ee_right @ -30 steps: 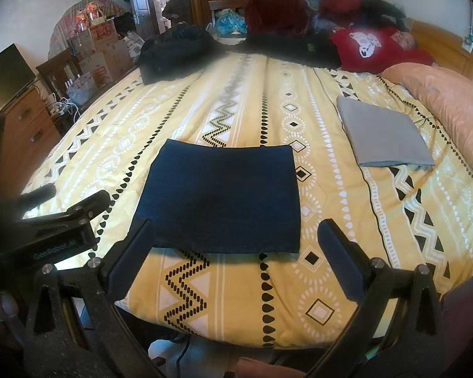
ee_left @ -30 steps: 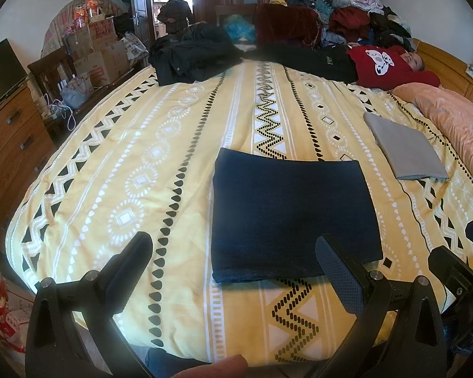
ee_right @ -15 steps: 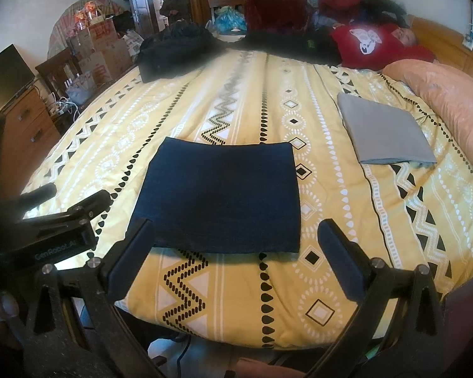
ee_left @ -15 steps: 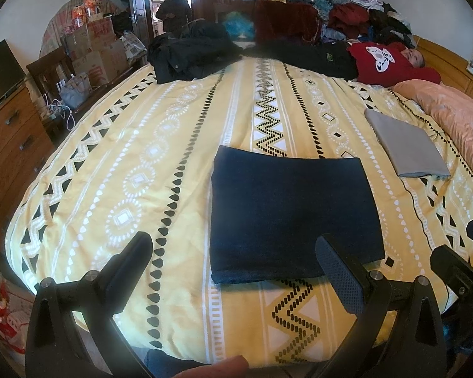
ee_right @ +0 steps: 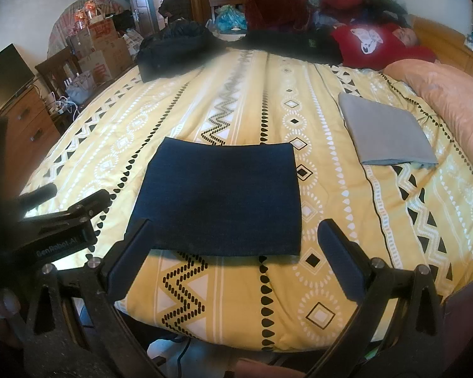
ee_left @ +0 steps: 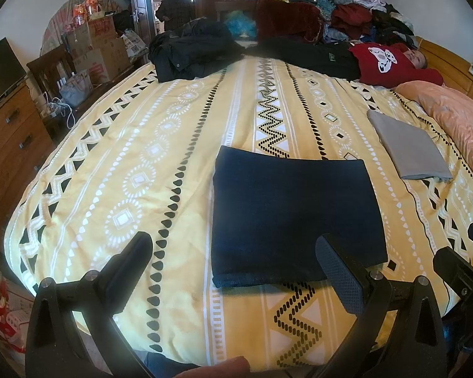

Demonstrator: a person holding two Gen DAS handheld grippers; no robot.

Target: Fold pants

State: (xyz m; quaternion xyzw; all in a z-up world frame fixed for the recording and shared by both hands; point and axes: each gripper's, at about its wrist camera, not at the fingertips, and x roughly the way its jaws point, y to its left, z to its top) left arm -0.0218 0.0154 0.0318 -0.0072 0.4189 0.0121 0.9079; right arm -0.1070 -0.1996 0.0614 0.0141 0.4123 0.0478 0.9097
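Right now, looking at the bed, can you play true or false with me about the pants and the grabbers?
1. The dark blue pants lie folded into a flat rectangle on the yellow patterned bedspread. True.
2. The left gripper is pinching the pants. False: its jaws are spread wide and hold nothing.
3. A folded grey garment lies to the right of the pants, apart from them. True.
4. The right gripper is shut. False: its jaws are open and empty.
5. The grey garment sits on top of the pants. False: bedspread shows between them.
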